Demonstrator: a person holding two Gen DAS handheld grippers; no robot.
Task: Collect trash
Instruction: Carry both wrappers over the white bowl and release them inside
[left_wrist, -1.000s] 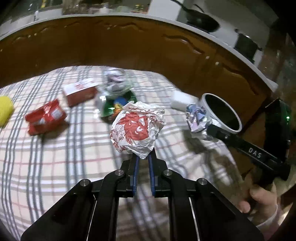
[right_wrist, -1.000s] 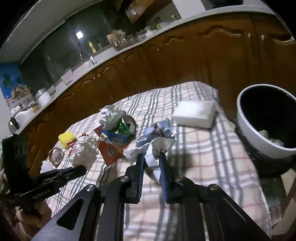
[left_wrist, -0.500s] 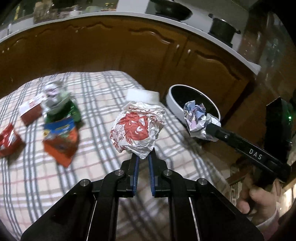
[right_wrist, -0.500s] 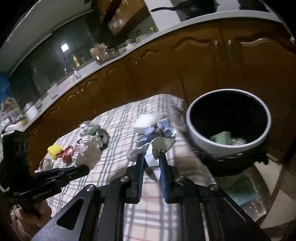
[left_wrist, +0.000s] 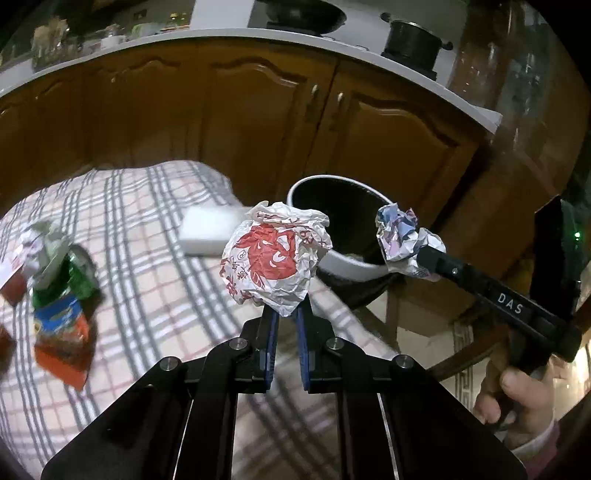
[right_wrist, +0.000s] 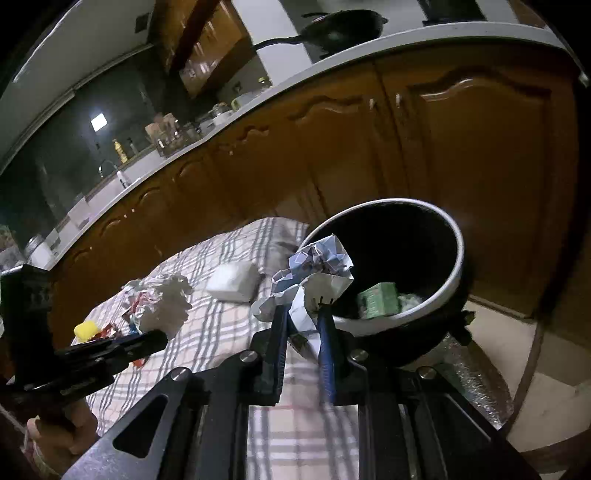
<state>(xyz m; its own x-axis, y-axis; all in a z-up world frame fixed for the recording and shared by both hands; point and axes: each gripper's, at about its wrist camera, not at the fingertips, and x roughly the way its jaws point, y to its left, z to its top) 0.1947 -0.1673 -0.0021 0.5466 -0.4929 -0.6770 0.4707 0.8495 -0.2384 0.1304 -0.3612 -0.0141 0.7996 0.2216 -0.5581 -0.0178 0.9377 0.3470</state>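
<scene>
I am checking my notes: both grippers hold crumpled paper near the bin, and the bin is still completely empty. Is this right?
Not quite. The bin is not empty: the right wrist view shows a green carton and other scraps at its bottom. The rest holds: the left gripper and the right gripper each hold crumpled paper near it.

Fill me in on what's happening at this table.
A person is clearing rubbish off a table with a checked cloth, a handheld gripper in each hand. The left gripper is shut on a crumpled red-and-white wrapper; the right gripper is shut on a crumpled bluish paper ball. Both are held up close to the black bin with a white rim beside the table, which already has a green carton inside. More wrappers lie on the cloth.
</scene>
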